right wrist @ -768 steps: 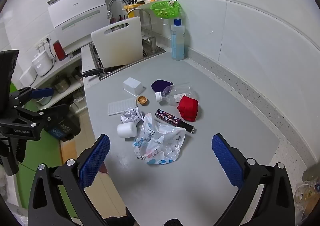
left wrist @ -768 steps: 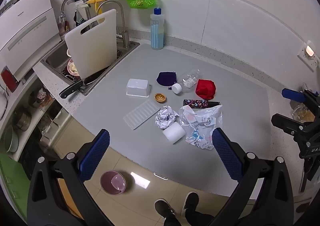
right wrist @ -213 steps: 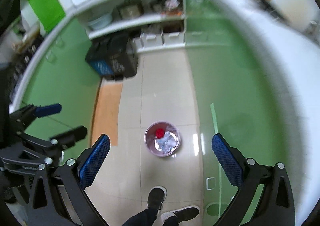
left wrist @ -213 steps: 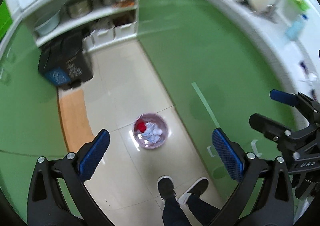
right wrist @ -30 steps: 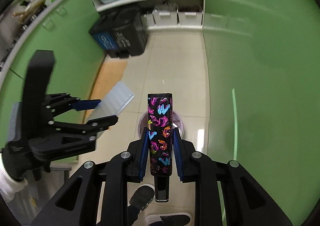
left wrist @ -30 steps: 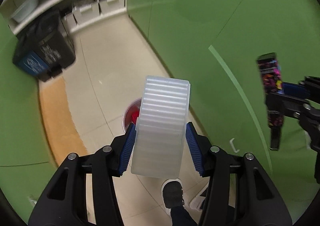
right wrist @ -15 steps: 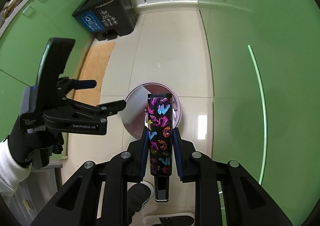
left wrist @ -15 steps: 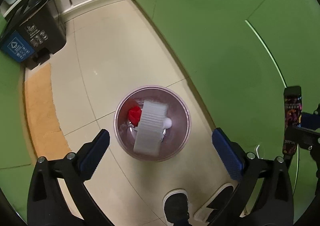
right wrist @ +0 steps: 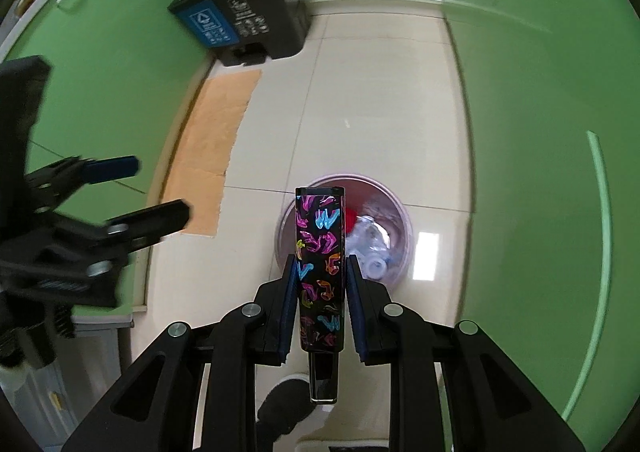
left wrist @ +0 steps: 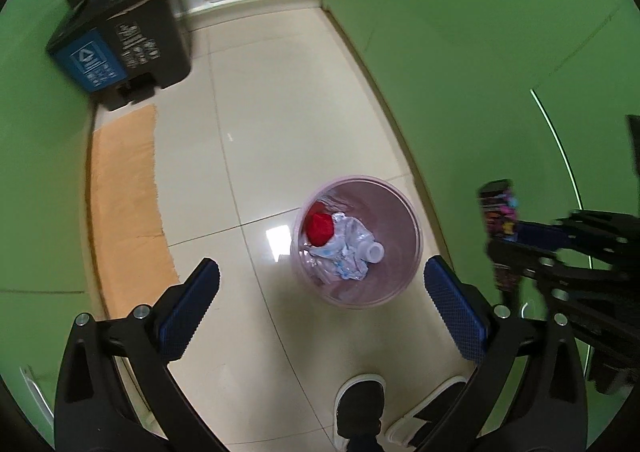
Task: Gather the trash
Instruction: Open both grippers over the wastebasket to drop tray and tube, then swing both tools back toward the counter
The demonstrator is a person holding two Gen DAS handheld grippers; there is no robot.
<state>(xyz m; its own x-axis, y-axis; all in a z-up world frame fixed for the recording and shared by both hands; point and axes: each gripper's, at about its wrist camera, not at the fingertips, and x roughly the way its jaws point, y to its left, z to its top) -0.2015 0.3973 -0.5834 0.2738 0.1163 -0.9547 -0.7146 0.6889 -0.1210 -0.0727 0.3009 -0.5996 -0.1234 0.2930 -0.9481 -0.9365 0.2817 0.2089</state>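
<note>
Right gripper [right wrist: 320,288] is pinching the box [right wrist: 320,252] over the bin [right wrist: 400,211] (left gripper [left wrist: 320,300] gaping, empty), needing a release next.

left gripper [left wrist: 320,292]: pointing steeply down toward the floor, jaws spread wide, nothing between the blue pads [left wrist: 188,310].
right gripper [right wrist: 320,284]: also angled steeply down, jaws drawn in, pads pressed on both sides of a patterned black box [right wrist: 321,264].
feet: dark shoes [left wrist: 359,412] below the left gripper.
</note>
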